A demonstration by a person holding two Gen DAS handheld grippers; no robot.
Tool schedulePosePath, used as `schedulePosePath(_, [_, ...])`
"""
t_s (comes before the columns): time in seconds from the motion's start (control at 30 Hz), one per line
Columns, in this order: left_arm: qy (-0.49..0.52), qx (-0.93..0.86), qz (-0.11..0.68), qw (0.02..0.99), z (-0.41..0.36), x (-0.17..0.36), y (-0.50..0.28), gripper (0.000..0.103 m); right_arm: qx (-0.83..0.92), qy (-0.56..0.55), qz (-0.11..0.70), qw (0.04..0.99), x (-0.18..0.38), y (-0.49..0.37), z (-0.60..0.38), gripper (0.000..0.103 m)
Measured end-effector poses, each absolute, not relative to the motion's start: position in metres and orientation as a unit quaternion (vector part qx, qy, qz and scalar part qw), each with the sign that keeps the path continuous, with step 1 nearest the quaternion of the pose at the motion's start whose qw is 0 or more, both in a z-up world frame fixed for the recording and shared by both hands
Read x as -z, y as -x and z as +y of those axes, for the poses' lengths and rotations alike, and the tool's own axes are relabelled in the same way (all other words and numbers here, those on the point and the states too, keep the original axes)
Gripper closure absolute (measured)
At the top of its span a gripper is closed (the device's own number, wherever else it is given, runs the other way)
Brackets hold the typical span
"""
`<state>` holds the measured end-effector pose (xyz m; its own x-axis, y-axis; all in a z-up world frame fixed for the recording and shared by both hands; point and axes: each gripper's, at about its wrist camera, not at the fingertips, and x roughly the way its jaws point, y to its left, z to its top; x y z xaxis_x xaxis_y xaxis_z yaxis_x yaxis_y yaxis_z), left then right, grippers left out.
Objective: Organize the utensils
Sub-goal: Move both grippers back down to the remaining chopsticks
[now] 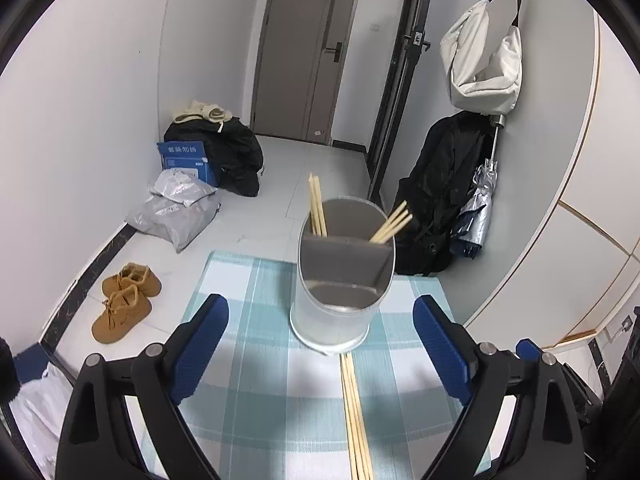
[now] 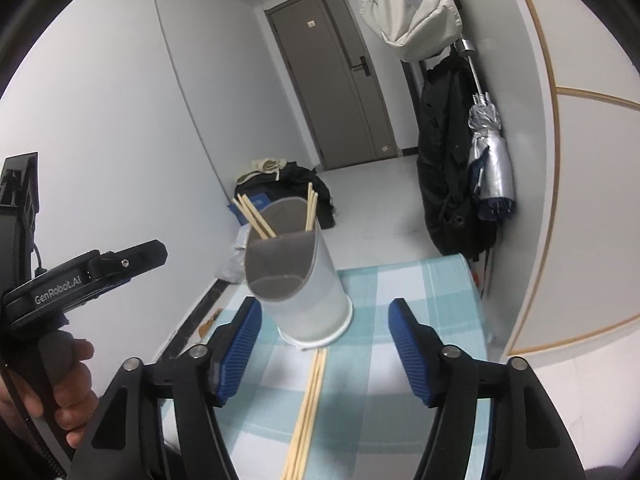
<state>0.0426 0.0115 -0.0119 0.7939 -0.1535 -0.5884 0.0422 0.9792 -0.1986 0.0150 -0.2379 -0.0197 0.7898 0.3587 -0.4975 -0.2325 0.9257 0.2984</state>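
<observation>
Both my grippers are spread wide and empty: the left gripper (image 1: 320,344) and right gripper (image 2: 326,350) frame the white oval plastic utensil holder with a grey divider (image 1: 340,276), which already has chopsticks in it. The loose pale bamboo chopsticks (image 1: 354,412) lie on the blue-checked tablecloth (image 1: 248,280), touching its base. I judge that picking them up is next, needing a lower, narrower pinch.

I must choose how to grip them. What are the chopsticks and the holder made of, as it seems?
Chopsticks on the cloth: probably bamboo or light wood, pale tan, matte, no shine.
Holder: the outer wall looks like frosted translucent plastic, with a matte grey divider inside; metal cannot be ruled out.
</observation>
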Motion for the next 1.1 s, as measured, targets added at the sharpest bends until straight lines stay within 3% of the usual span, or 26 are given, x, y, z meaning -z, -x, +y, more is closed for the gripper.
schedulePosePath(0.43, [0.082, 0.051, 0.329, 0.939, 0.008, 0.051, -0.031, 0.012, -0.144, -0.095, 0.314, 0.934, 0.060, 0.003, -0.234, 0.020])
schedulePosePath(1.1, [0.130, 0.045, 0.411, 0.901, 0.034, 0.111, -0.069, 0.012, -0.122, -0.077, 0.439, 0.887, 0.122, -0.023, -0.226, 0.022])
